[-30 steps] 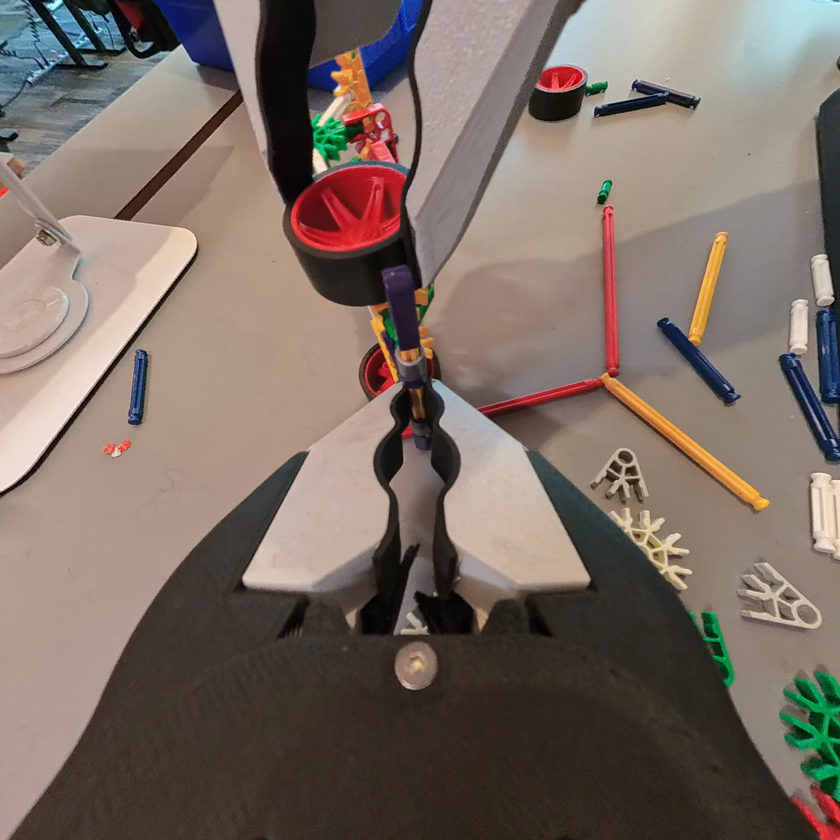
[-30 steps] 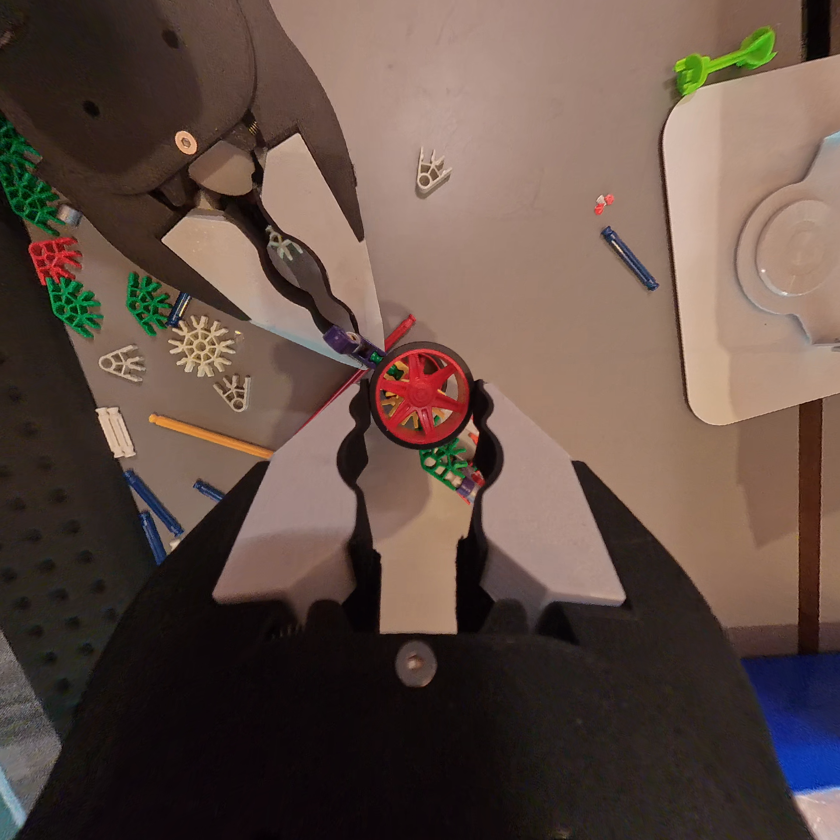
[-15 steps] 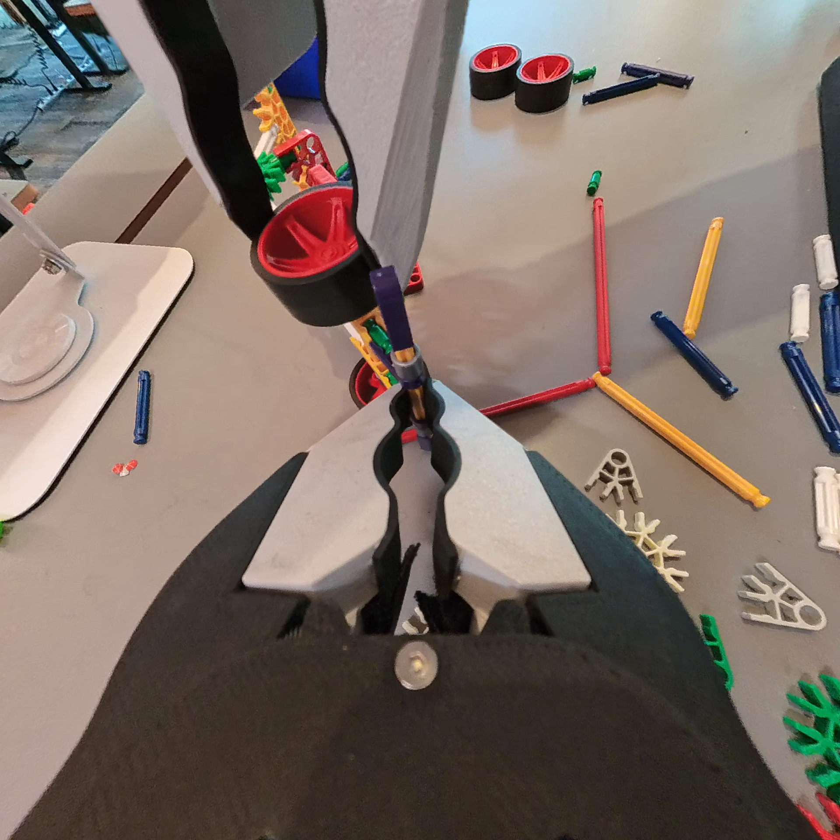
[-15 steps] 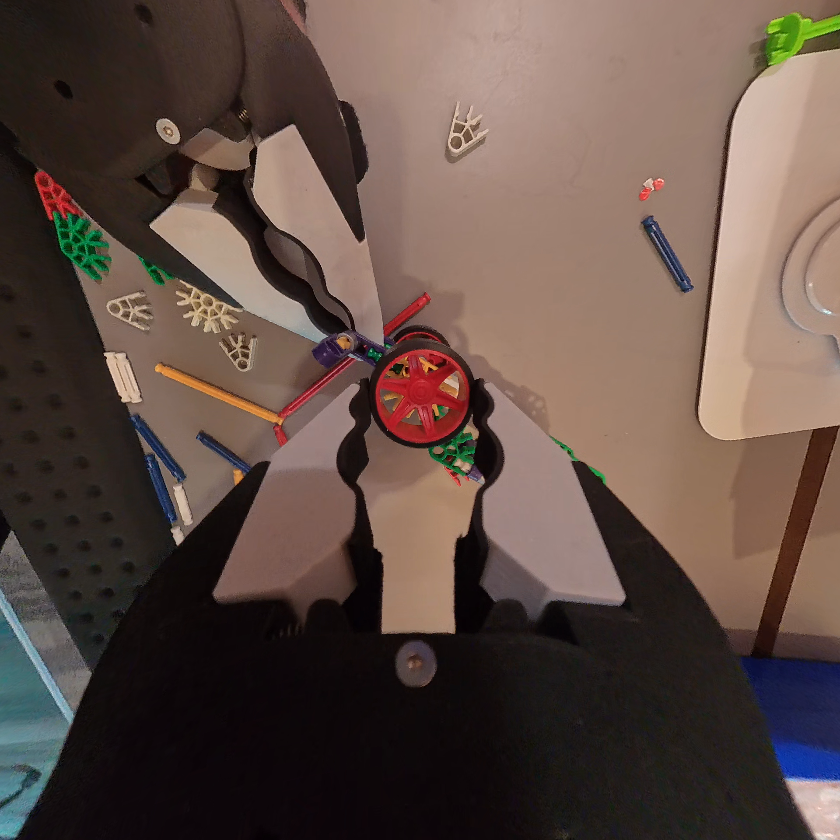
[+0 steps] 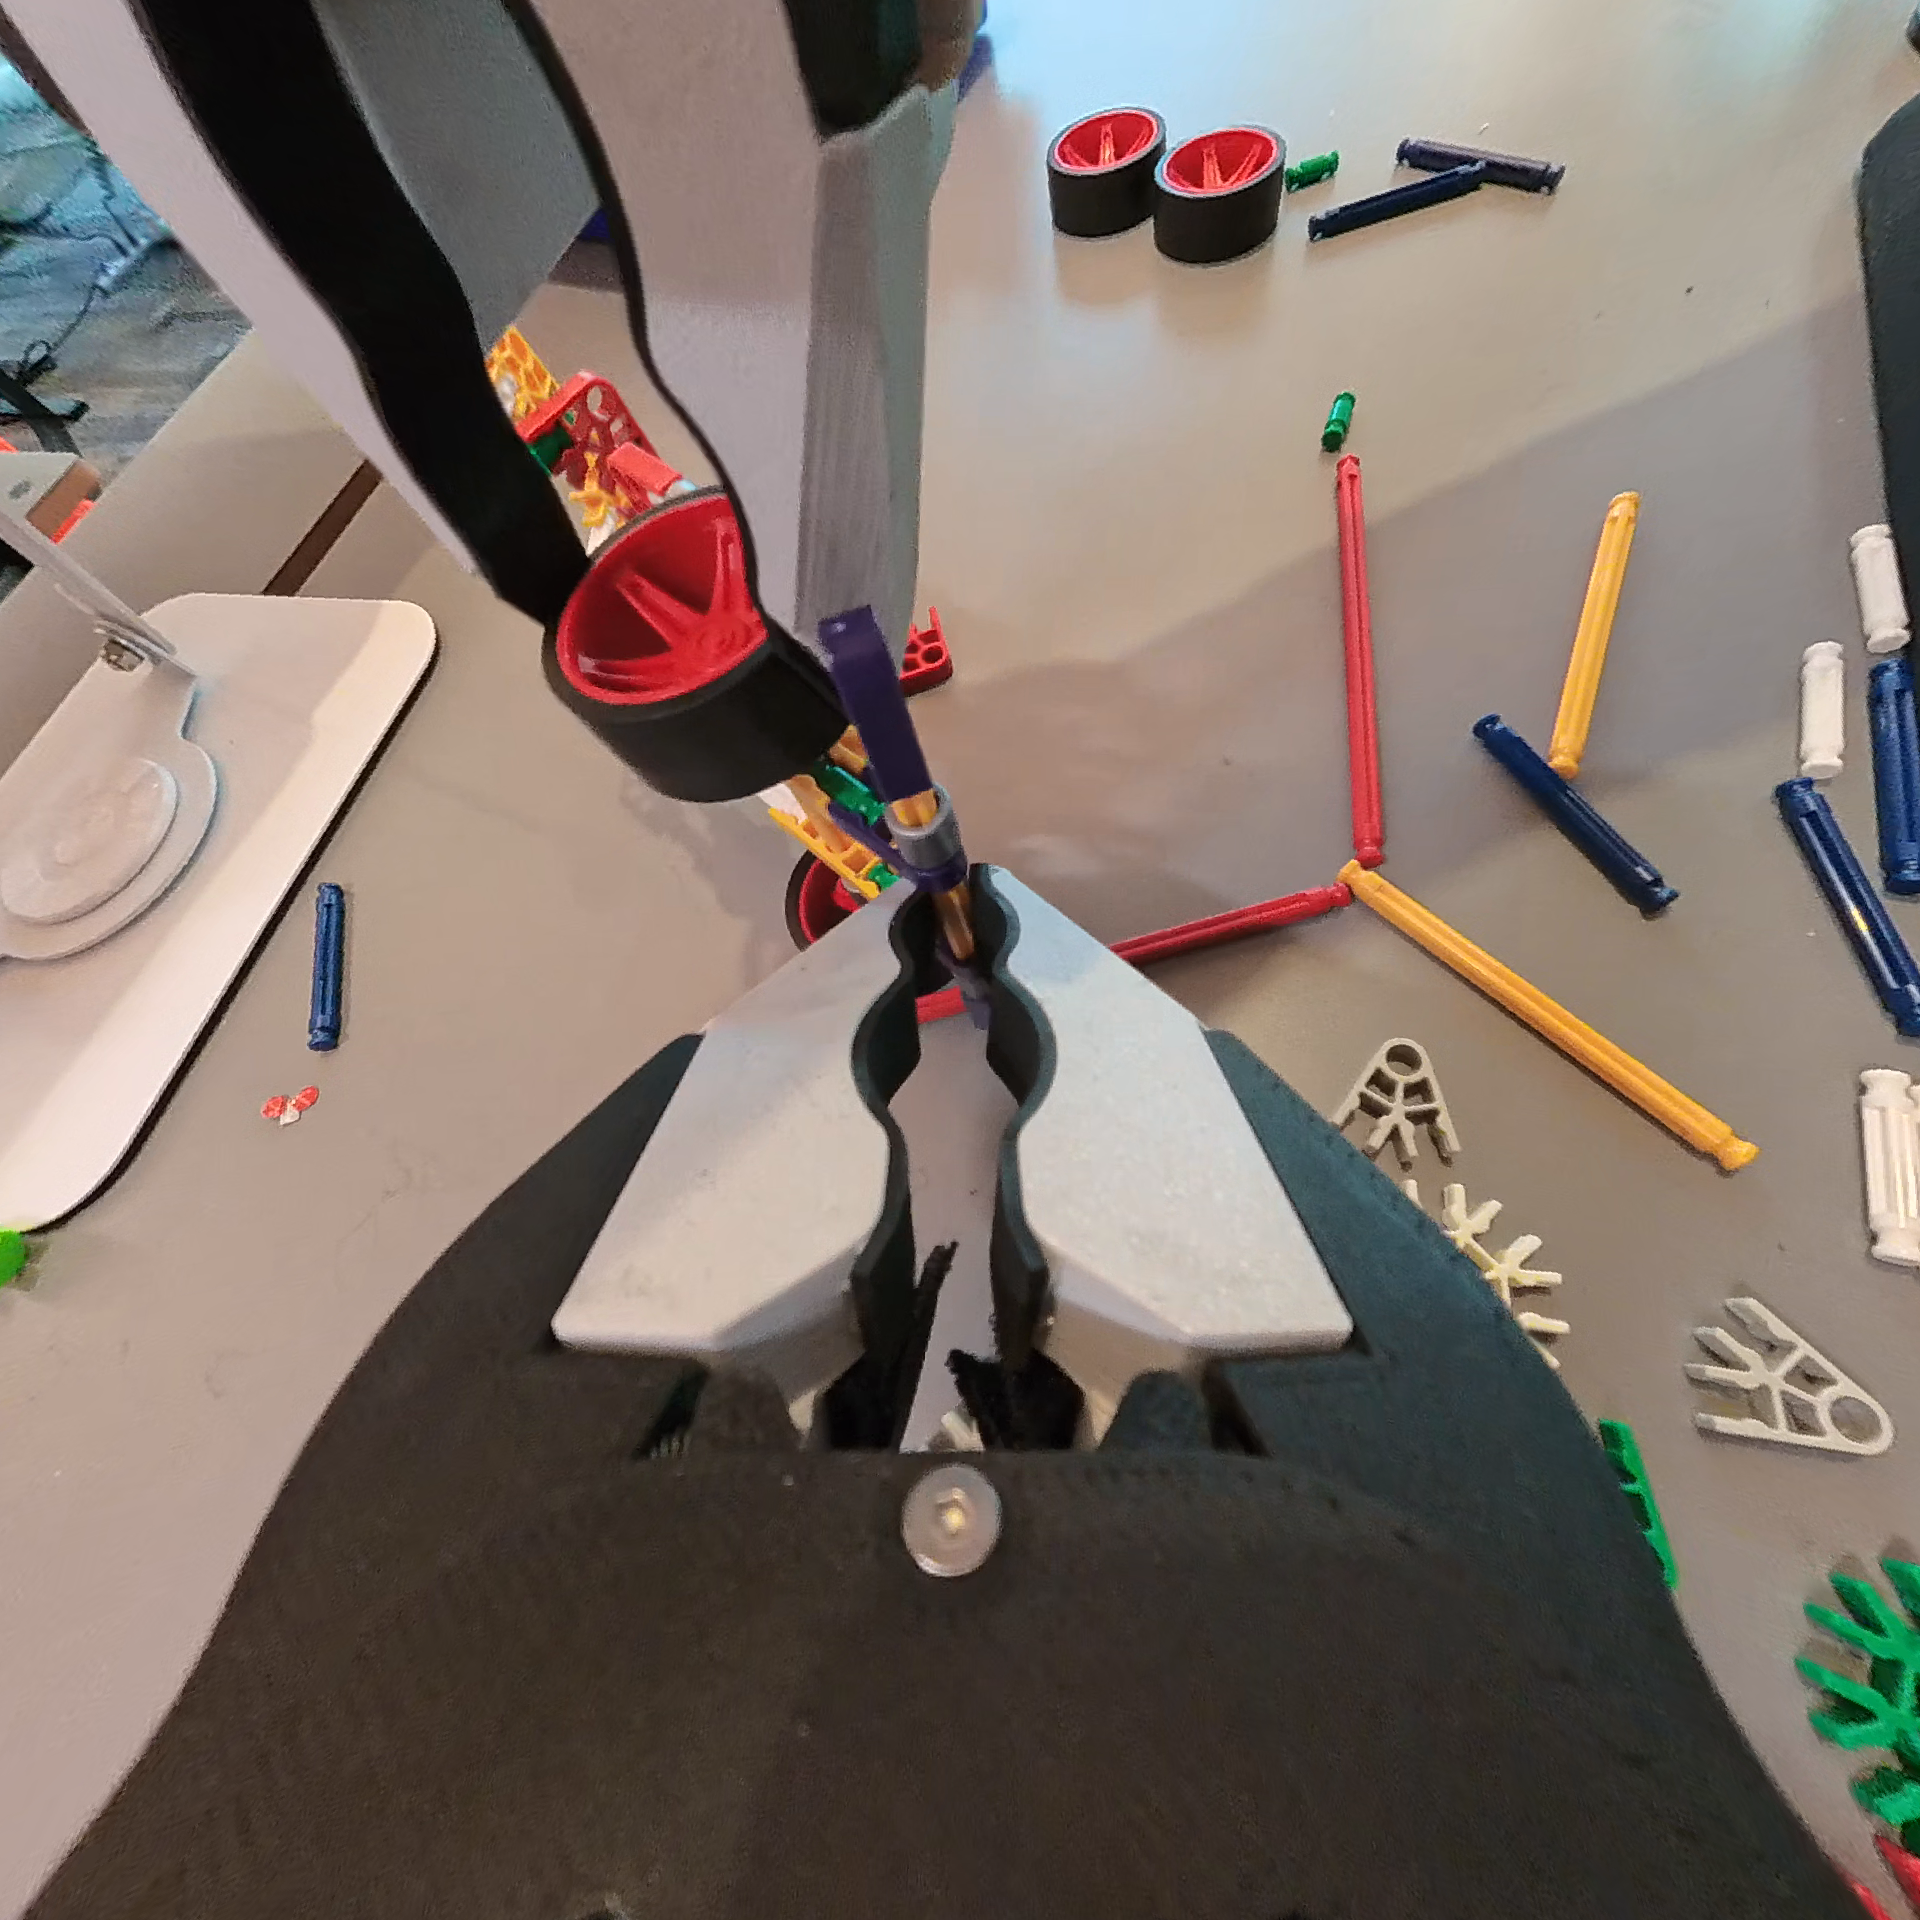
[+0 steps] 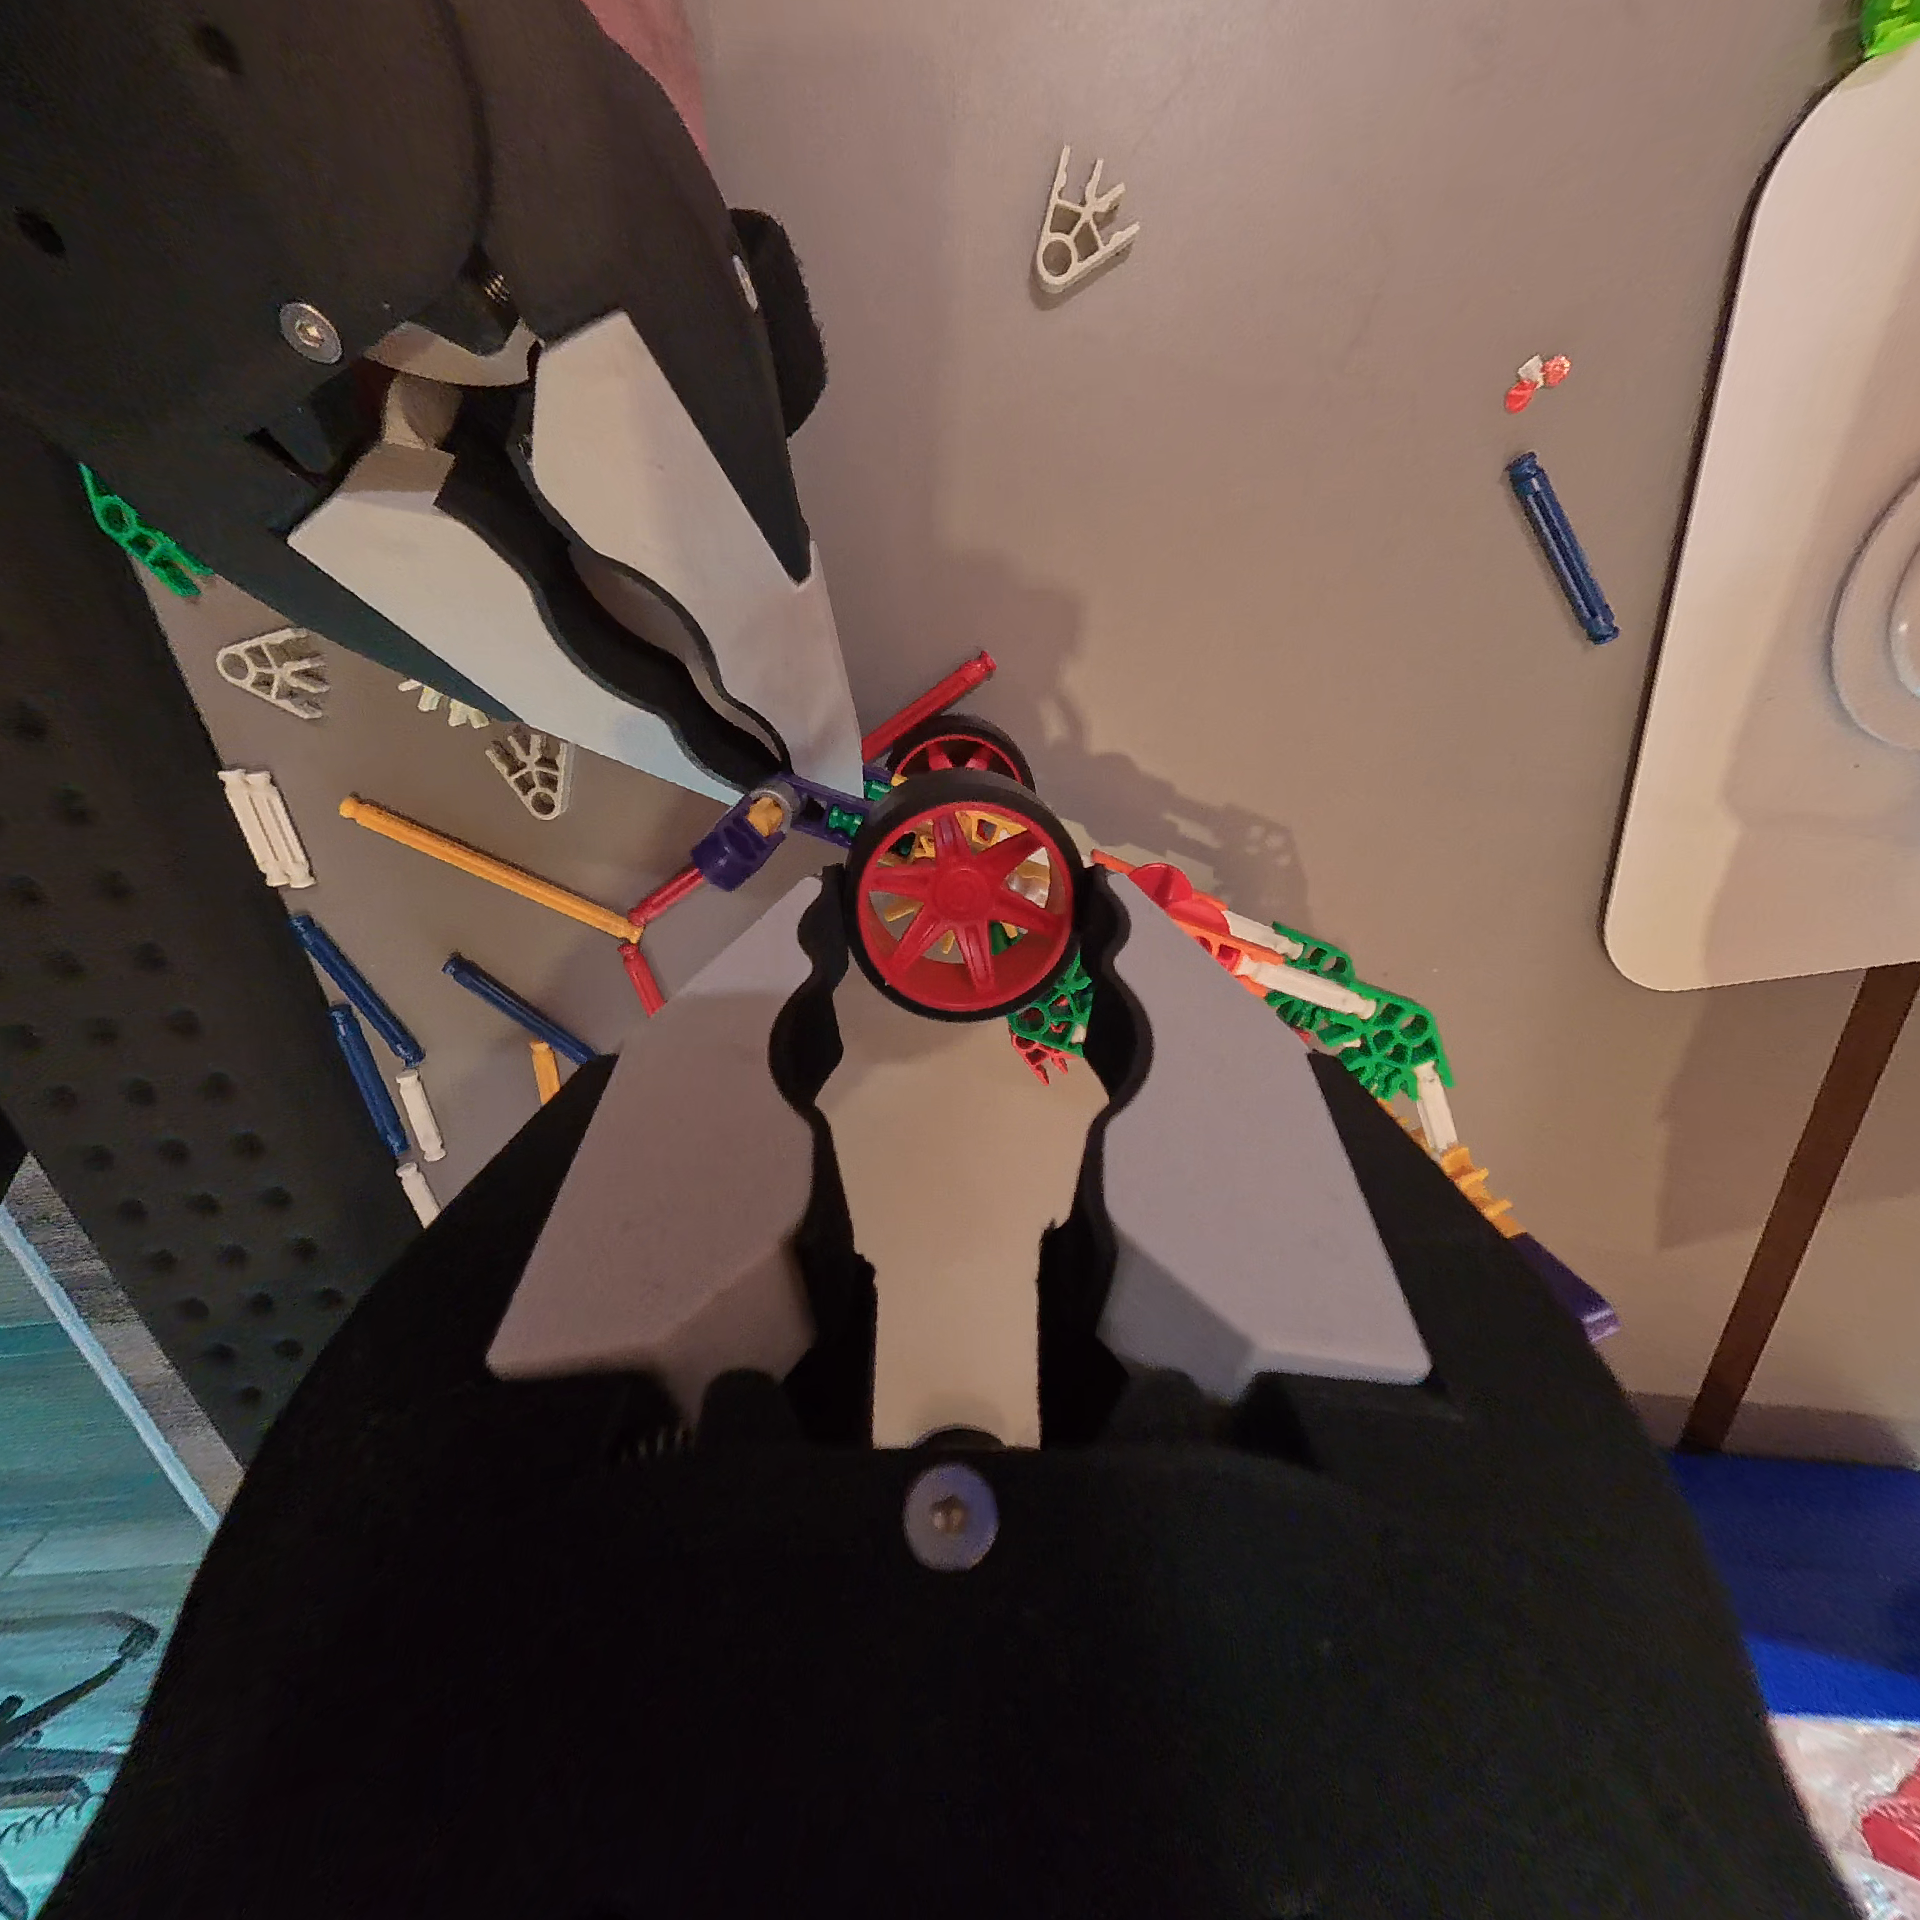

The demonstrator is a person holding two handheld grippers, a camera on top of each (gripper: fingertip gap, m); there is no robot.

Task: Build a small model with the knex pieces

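A toy vehicle built of coloured rods and connectors [image 6: 1340, 1013] is held above the grey table. My right gripper [image 6: 961, 914] is shut on its upper red wheel with black tyre [image 6: 961, 914], which also shows in the left wrist view [image 5: 675, 665]. My left gripper [image 5: 951, 914] is shut on a yellow axle rod [image 5: 954, 914] that carries a grey spacer [image 5: 930, 836] and a purple connector [image 5: 873, 696] beside that wheel. The left gripper also shows in the right wrist view [image 6: 805, 774]. A second red wheel [image 6: 961, 753] sits lower on the model.
Two loose red wheels [image 5: 1164, 192] lie at the far side. Red, yellow and blue rods [image 5: 1361, 665], white and grey connectors [image 5: 1782, 1382] and green ones [image 5: 1870, 1683] are scattered to the right. A white stand base [image 5: 156, 831] lies left, with a short blue rod [image 5: 327, 966] near it. The gap from one gripper's tips to the other's is roughly 5 cm.
Both grippers have lifted and swung the model leftward together; the wheel sits lower and farther left in the left wrist view. More of the model's body shows in the right wrist view.
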